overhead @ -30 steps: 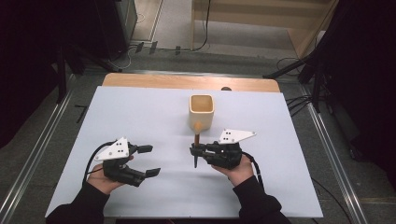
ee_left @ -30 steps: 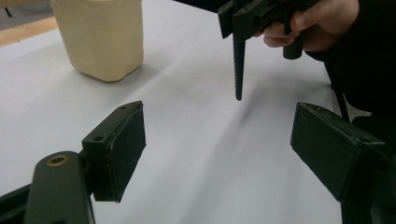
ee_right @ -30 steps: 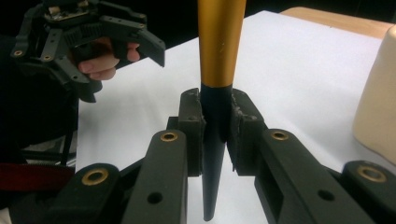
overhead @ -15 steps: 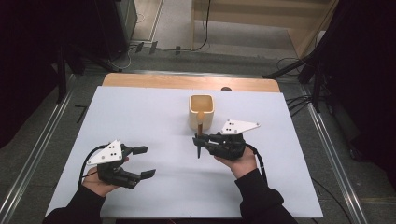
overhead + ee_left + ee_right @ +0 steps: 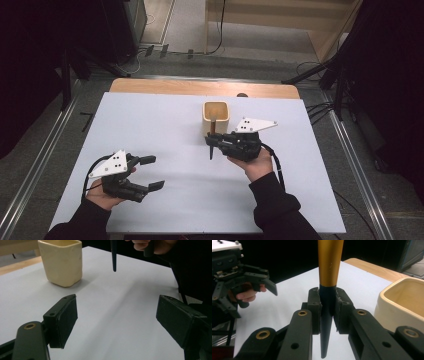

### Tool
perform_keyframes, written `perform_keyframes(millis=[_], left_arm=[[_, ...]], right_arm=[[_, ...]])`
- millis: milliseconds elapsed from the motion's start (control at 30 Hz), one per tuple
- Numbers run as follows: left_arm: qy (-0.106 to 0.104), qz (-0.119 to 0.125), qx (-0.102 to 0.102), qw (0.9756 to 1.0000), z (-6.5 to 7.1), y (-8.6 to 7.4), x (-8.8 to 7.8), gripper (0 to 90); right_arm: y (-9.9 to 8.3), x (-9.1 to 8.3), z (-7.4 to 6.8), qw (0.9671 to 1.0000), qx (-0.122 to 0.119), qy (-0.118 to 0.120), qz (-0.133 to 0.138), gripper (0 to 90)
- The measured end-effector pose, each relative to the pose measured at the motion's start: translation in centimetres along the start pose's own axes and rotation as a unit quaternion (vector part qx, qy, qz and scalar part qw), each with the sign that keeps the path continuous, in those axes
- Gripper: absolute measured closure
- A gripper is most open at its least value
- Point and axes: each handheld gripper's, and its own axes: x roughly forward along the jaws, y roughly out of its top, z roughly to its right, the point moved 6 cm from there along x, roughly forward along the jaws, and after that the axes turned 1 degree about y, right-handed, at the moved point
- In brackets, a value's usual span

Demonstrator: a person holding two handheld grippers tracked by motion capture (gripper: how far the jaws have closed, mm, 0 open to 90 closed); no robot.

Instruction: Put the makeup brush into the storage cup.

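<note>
My right gripper (image 5: 213, 142) is shut on a slim tool (image 5: 211, 150) that has a black tapered tip and a gold upper shaft. The tool hangs upright, tip down, above the white table just in front of a cream square cup (image 5: 216, 117). In the right gripper view the pads (image 5: 314, 302) clamp the black part, the gold shaft (image 5: 330, 262) rises above them, and the cup (image 5: 404, 302) stands to the right. My left gripper (image 5: 154, 172) rests open and empty at the near left. Its view shows the open jaws (image 5: 117, 312), the cup (image 5: 61, 262) and the hanging black tip (image 5: 114, 257).
A white sheet (image 5: 165, 130) covers the table, with a wooden strip (image 5: 165, 87) showing along the far edge. Metal rails (image 5: 350, 150) run along both sides. Cables and dark equipment lie on the floor beyond the table.
My right gripper has lifted the tool and carried it farther from the near edge, close in front of the cup. The left gripper has hardly moved.
</note>
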Motion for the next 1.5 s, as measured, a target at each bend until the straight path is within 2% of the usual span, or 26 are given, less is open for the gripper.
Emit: perform_keyframes(millis=[167, 267, 533, 767, 867, 1500], left_arm=[[0.006, 0.001, 0.002, 1.0000, -0.1, -0.1, -0.1, 18.0], [-0.002, 0.002, -0.001, 1.0000, -0.1, -0.2, -0.1, 17.9], [0.000, 0.002, 0.000, 1.0000, -0.3, -0.3, -0.3, 16.6], [0.001, 0.004, -0.001, 1.0000, -0.4, -0.3, -0.4, 16.6], [-0.002, 0.001, -0.006, 1.0000, -0.5, -0.4, -0.4, 16.4], [-0.004, -0.007, -0.006, 0.9999, -0.4, -0.5, -0.1, 15.8]], right_arm=[[0.5, 0.2, 0.7, 0.9999, 0.006, -0.010, 0.000, 78.4], [0.9, 0.0, 1.1, 0.9999, 0.007, -0.015, 0.000, 78.4], [2.1, -0.4, 1.7, 0.9997, 0.003, -0.022, 0.008, 78.4], [3.3, -0.4, 2.3, 0.9996, 0.001, -0.030, 0.003, 78.4], [3.9, -0.6, 2.5, 0.9994, -0.001, -0.033, 0.006, 78.4], [6.3, -1.6, 5.0, 0.9977, 0.014, -0.066, 0.013, 78.5]])
